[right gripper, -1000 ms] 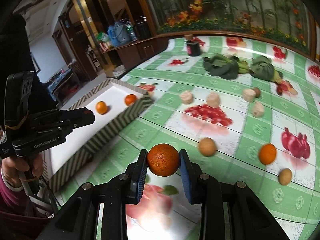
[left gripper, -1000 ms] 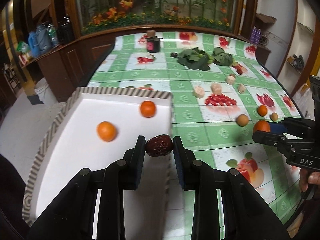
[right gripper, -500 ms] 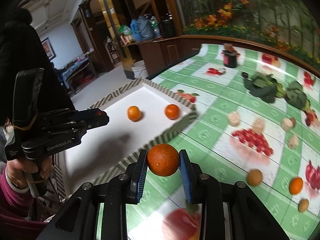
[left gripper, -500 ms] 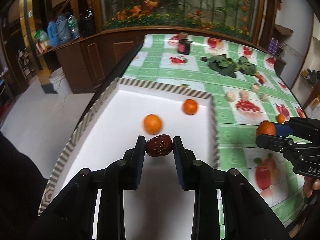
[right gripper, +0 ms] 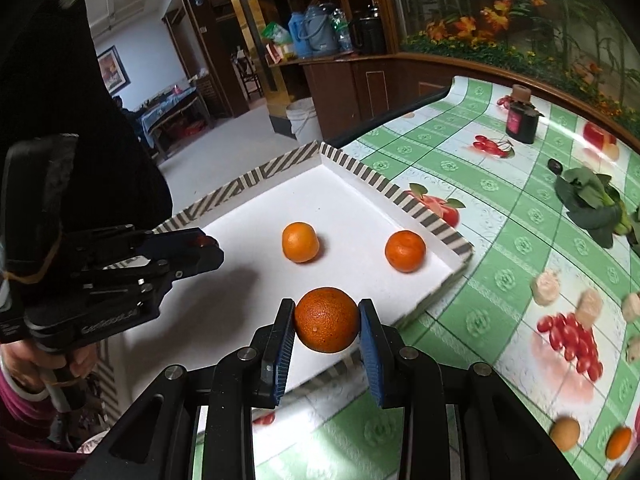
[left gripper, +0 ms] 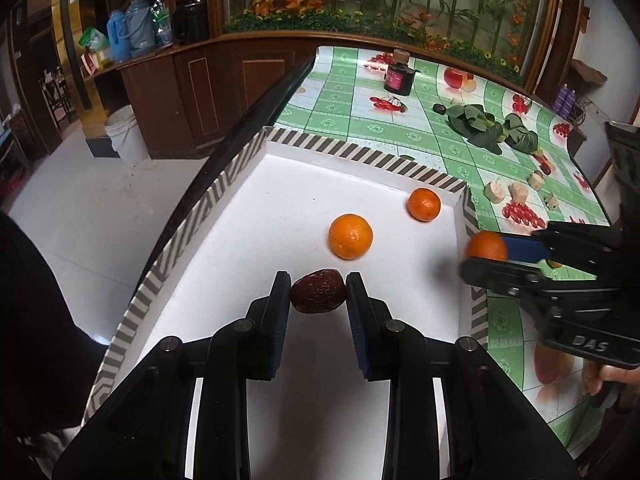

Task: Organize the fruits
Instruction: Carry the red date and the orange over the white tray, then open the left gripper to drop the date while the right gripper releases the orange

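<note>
My left gripper (left gripper: 318,292) is shut on a wrinkled dark red date (left gripper: 318,290), held above the white floor of the striped-rim tray (left gripper: 352,152). Two oranges lie in the tray, one in the middle (left gripper: 350,236) and one near the far right corner (left gripper: 423,204). My right gripper (right gripper: 326,320) is shut on a darker orange (right gripper: 326,319), hanging over the tray's right edge. In the left wrist view the same right gripper (left gripper: 480,258) comes in from the right with its orange (left gripper: 485,245). The left gripper (right gripper: 200,250) shows at the left of the right wrist view.
On the green checked tablecloth (right gripper: 500,208) lie leafy greens (right gripper: 592,200), pale cut chunks (right gripper: 546,288), a dark bottle (right gripper: 520,120), a brown round fruit (right gripper: 565,434) and a small orange (right gripper: 618,443). A hand (right gripper: 60,364) holds the left gripper. The floor drops off left of the tray.
Both grippers have moved left over the table towards the tray with their fruit. The left one now hangs well inside the tray; the right one has reached its right edge.
</note>
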Action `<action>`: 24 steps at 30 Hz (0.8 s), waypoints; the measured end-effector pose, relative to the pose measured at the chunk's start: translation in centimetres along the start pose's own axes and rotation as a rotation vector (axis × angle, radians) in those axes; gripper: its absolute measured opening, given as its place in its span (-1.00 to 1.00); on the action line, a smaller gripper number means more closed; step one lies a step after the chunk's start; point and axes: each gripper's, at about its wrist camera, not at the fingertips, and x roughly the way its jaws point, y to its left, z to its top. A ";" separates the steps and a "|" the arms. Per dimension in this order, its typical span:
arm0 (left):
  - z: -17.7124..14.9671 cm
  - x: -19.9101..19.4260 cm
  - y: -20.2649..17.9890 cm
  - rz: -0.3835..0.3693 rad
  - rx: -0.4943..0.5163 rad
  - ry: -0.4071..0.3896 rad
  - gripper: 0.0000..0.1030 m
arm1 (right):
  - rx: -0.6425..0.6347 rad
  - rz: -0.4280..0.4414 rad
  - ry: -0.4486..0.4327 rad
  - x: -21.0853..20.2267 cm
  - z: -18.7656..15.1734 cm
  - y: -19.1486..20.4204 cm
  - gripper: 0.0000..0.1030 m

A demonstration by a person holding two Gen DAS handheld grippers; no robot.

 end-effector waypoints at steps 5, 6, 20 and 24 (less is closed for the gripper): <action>0.4 0.9 -0.1 -0.016 -0.015 0.020 -0.46 | -0.005 -0.005 0.027 1.7 0.8 -0.4 -0.41; 0.4 1.1 -0.1 -0.015 -0.016 0.024 -0.46 | -0.011 -0.010 0.036 2.2 1.0 -0.4 -0.41; 0.3 2.7 -0.2 -0.013 -0.032 0.069 -0.46 | -0.042 -0.037 0.084 4.9 1.3 -0.6 -0.40; 0.2 3.2 -0.1 -0.007 -0.045 0.093 -0.46 | -0.036 -0.034 0.072 5.2 1.3 -0.7 -0.39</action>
